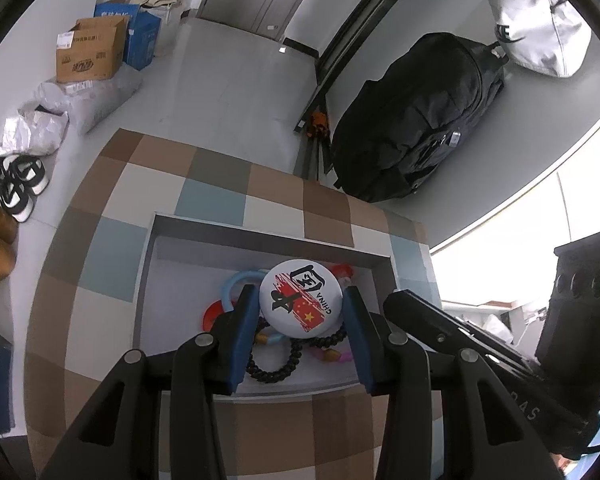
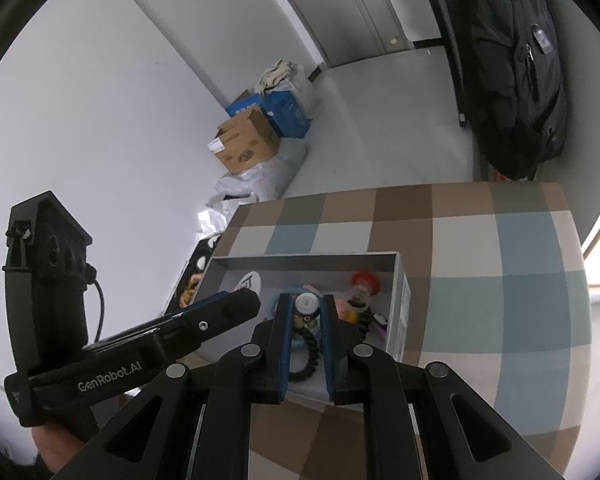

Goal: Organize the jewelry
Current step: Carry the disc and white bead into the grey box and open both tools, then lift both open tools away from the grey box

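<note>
A grey open box (image 1: 164,240) sits on a checked table and holds mixed jewelry. My left gripper (image 1: 300,300) is shut on a round white badge (image 1: 300,298) with a red flag print, held just above the box. Under it lie a black bead bracelet (image 1: 274,368), a light blue ring (image 1: 236,284) and a red piece (image 1: 212,314). My right gripper (image 2: 306,306) is shut on a small figure charm with a white round top (image 2: 306,304) over the box (image 2: 400,300). A red-topped trinket (image 2: 364,282) lies in the box's right part.
The checked tablecloth (image 2: 480,280) covers the table around the box. A black backpack (image 1: 416,116) hangs beyond the far edge. Cardboard boxes (image 1: 90,50), plastic bags and shoes (image 1: 16,188) lie on the floor at left. The right gripper's body (image 1: 480,344) is close beside my left.
</note>
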Demonstrator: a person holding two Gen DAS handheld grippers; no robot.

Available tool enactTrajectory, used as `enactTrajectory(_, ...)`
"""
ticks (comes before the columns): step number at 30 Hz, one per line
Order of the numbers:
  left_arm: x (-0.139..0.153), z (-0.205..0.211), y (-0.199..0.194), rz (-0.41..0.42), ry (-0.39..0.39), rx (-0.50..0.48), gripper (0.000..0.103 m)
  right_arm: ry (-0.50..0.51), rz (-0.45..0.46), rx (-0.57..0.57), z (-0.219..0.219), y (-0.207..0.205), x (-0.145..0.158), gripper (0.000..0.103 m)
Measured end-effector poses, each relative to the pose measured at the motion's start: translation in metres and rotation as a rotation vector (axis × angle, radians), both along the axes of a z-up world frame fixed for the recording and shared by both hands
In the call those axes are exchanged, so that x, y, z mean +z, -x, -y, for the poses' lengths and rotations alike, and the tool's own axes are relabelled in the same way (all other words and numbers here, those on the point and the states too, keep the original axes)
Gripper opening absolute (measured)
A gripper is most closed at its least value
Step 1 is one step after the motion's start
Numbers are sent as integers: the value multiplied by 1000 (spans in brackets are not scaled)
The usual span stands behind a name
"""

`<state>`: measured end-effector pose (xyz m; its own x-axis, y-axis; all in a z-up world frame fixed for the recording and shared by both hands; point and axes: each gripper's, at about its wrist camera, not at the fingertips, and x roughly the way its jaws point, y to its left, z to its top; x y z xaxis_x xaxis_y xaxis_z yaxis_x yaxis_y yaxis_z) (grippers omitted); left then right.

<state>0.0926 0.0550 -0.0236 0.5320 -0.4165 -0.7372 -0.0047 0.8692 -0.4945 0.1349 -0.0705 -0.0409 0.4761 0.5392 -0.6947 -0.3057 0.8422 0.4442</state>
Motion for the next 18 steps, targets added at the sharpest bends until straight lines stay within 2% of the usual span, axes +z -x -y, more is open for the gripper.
enactTrajectory(3,-1,-1,-3,-18,30,-3,38,-14,4,-10,3,0,1,22)
enactTrajectory(5,0,-1,-3,-23,24,-6,41,-26,16,-19,5,1,4,52)
enactTrajectory(6,0,0,-3,-27,13,-10,46,-37,29,-20,6,3,6,56)
enactTrajectory(8,2,2,-2,-21,7,-17,47,-35,72,-19,7,7,14,64)
enactTrajectory(10,3,2,-1,-17,-1,-19,50,-22,104,-21,7,10,19,70)
enactTrajectory(12,5,1,1,-4,-13,-6,59,-12,111,-30,7,11,20,77)
enactTrajectory(18,6,-2,1,1,-33,20,63,11,90,-48,10,9,14,81)
